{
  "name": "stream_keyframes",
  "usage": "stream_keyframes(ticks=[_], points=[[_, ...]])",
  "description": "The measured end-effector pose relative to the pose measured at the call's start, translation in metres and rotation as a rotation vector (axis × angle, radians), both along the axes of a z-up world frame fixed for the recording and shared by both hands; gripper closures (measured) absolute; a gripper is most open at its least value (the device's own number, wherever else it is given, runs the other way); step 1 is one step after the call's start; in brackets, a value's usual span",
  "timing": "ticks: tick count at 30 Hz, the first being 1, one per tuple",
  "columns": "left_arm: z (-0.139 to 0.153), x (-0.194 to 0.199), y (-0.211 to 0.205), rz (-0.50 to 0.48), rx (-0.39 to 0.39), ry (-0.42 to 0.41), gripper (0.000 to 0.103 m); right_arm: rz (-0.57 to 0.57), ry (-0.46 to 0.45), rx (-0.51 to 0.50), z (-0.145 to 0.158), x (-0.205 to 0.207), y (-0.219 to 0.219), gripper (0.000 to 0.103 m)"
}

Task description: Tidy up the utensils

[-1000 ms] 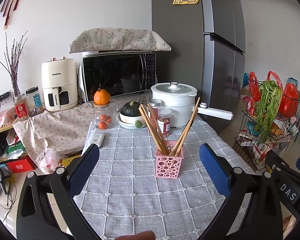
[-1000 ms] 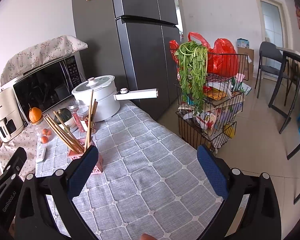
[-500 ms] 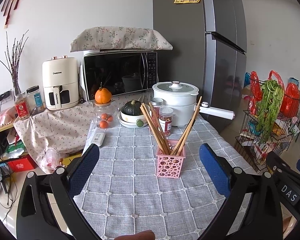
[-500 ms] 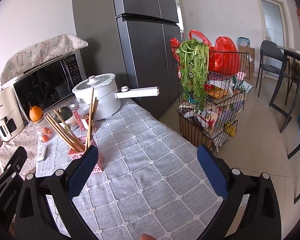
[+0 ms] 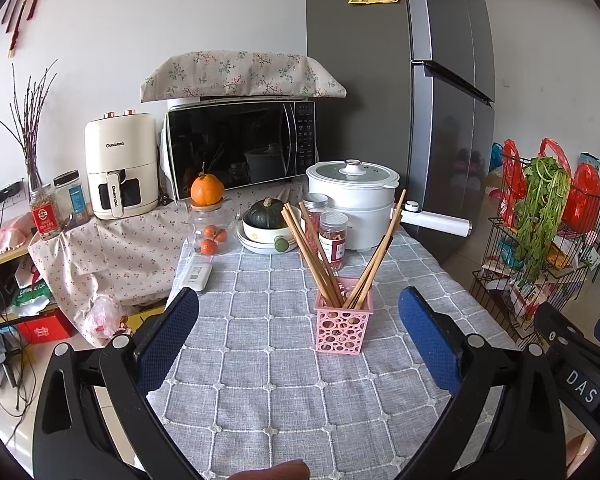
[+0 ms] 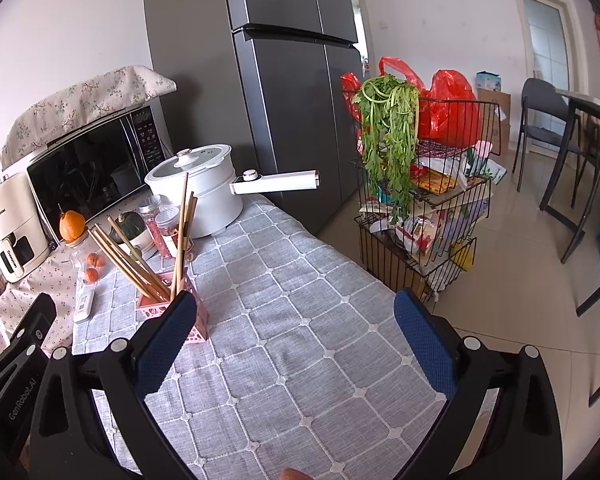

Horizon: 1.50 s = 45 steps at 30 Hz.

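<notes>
Currently your left gripper (image 5: 298,330) hangs with fingers wide, empty, pink chopstick basket (image 5: 343,327) just ahead between them on the tabletop (image 5: 260,392). Chopsticks (image 5: 308,256) splay in two leaning bundles. Right gripper (image 6: 296,336) likewise wide, empty, basket beside its left finger.
</notes>
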<state>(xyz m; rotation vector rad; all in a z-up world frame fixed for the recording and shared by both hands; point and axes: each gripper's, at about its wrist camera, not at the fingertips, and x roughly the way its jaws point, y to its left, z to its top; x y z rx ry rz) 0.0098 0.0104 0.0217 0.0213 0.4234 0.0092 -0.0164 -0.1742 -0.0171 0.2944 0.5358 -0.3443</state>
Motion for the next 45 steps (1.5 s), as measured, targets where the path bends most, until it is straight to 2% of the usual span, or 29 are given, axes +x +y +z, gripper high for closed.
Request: stream_keyframes(ticks=[33, 37, 43, 45], points=[[-0.003, 0.001, 0.003, 0.002, 0.007, 0.007, 0.007, 0.009, 0.018, 0.015, -0.002, 0.002, 0.001, 0.007], [-0.01, -0.005, 0.006, -0.011, 0.02, 0.003, 0.007, 0.014, 0.025, 0.017, -0.004, 0.003, 0.002, 0.007], [-0.012, -0.013, 0.011, -0.04, 0.015, -0.02, 0.012, 0.017, 0.032, 0.018, -0.006, 0.004, 0.001, 0.007], [-0.013, -0.018, 0.013, -0.041, 0.018, -0.025, 0.019, 0.017, 0.034, 0.017, -0.006, 0.004, 0.001, 0.007]])
